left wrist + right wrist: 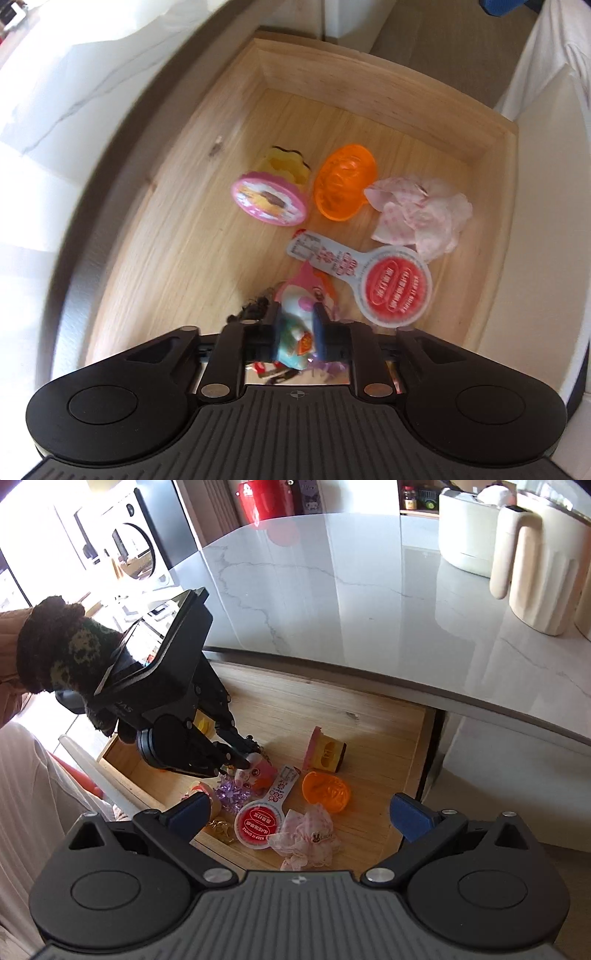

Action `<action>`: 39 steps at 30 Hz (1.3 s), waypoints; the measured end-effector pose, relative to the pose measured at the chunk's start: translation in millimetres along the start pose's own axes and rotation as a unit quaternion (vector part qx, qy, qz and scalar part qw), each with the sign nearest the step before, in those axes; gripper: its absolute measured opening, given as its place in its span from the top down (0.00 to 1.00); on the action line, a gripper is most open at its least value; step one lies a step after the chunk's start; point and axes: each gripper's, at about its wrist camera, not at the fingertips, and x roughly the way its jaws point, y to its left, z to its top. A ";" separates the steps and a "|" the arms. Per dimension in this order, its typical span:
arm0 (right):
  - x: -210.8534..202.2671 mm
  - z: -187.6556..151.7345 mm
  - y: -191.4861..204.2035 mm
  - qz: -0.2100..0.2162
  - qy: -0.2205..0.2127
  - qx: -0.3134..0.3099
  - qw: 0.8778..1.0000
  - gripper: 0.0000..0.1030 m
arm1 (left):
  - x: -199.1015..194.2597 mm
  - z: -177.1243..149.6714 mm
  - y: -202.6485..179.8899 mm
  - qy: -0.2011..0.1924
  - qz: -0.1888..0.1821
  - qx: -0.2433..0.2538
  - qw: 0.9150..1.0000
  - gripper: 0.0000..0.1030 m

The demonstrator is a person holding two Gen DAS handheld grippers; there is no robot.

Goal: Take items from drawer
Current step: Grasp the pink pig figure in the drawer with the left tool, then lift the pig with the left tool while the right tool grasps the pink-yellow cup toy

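An open wooden drawer (369, 92) (388, 716) holds small items. My left gripper (297, 330) (245, 757) is shut on a small pink and white toy figure (295, 332) (255, 771) just above the drawer floor. Near it lie a white paddle-shaped pack with a red round lid (397, 290) (256, 823), an orange plastic mould (345, 182) (327, 788), a pink round tub (269, 199) (325, 755) and a pink frilly cloth (421, 218) (306, 838). My right gripper (299, 814) hovers open above the drawer's near edge, holding nothing.
A white marble counter (369, 602) overhangs the drawer's back. A cream ribbed jug (539, 572) stands on it at right. A purple bow (234, 794) and a gold chain (221, 829) lie in the drawer's near corner. A gloved hand (70, 653) holds the left gripper.
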 end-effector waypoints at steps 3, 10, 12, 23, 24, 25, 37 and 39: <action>4.3 -1.8 4.1 0.002 0.003 -0.015 1.000 0.00 | 8.7 -4.3 -11.3 0.011 -0.015 0.017 1.000 0.50; 11.5 -3.5 3.8 -0.021 0.015 -0.016 1.000 0.00 | 31.8 -22.6 -7.7 0.000 0.007 -0.018 1.000 0.55; 10.2 -2.9 2.5 -0.024 0.016 -0.011 1.000 0.00 | 31.9 -26.8 -3.1 -0.007 0.009 -0.033 0.999 0.63; 30.9 21.1 -2.0 -0.049 0.021 0.037 0.998 0.00 | -58.2 -71.2 -2.3 -0.140 0.039 -0.116 0.982 0.66; 39.3 28.3 -1.8 -0.046 0.028 0.044 0.998 0.00 | -68.0 -79.9 -4.7 -0.159 0.038 -0.131 0.978 0.66; 49.1 35.3 -1.2 -0.045 0.035 0.050 0.997 0.00 | -76.2 -90.2 -7.1 -0.179 0.034 -0.148 0.972 0.66; 156.2 65.3 1.8 -0.110 0.120 0.214 0.963 0.24 | -81.1 -152.6 18.2 -0.250 -0.008 -0.322 0.913 0.66; 165.4 64.9 0.2 -0.120 0.129 0.235 0.956 0.24 | -78.6 -152.8 21.2 -0.247 -0.015 -0.331 0.910 0.66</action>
